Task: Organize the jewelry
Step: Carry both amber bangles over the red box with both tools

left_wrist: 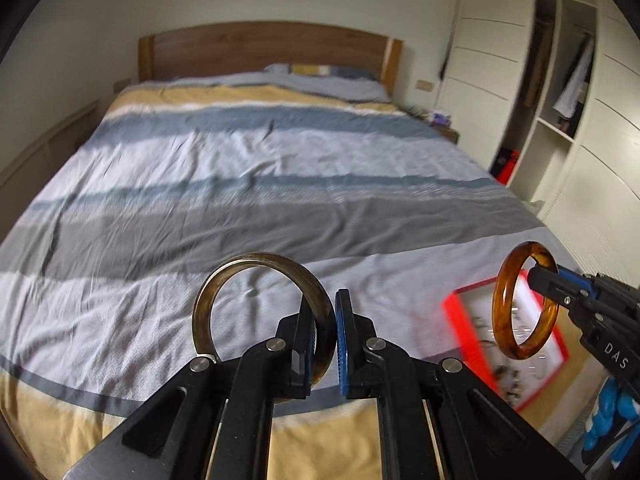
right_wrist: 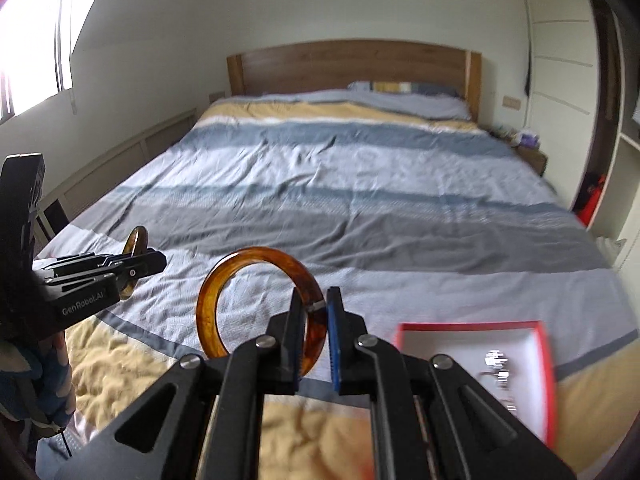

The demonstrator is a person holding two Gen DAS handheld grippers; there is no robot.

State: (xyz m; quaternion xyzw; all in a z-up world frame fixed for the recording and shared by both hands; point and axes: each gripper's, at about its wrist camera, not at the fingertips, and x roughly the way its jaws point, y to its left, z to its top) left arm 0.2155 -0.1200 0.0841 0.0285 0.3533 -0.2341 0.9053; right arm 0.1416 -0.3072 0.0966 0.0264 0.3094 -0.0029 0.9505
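In the left wrist view my left gripper (left_wrist: 325,332) is shut on the rim of an olive-brown bangle (left_wrist: 240,272), held upright above the bed. My right gripper (left_wrist: 538,276) comes in from the right, shut on an amber bangle (left_wrist: 505,292). The right wrist view shows my right gripper (right_wrist: 315,320) clamped on that amber bangle (right_wrist: 224,280), and my left gripper (right_wrist: 156,262) at the left with the olive-brown bangle (right_wrist: 134,242) edge-on. A red-rimmed white tray (right_wrist: 546,356) with small silver jewelry lies on the bed at lower right, also blurred in the left wrist view (left_wrist: 450,312).
A wide bed with a striped blue, grey and yellow cover (left_wrist: 260,168) fills both views, with a wooden headboard (left_wrist: 264,46) at the far end. White wardrobe shelves (left_wrist: 560,92) stand to the right. A bright window (right_wrist: 28,36) is at the left.
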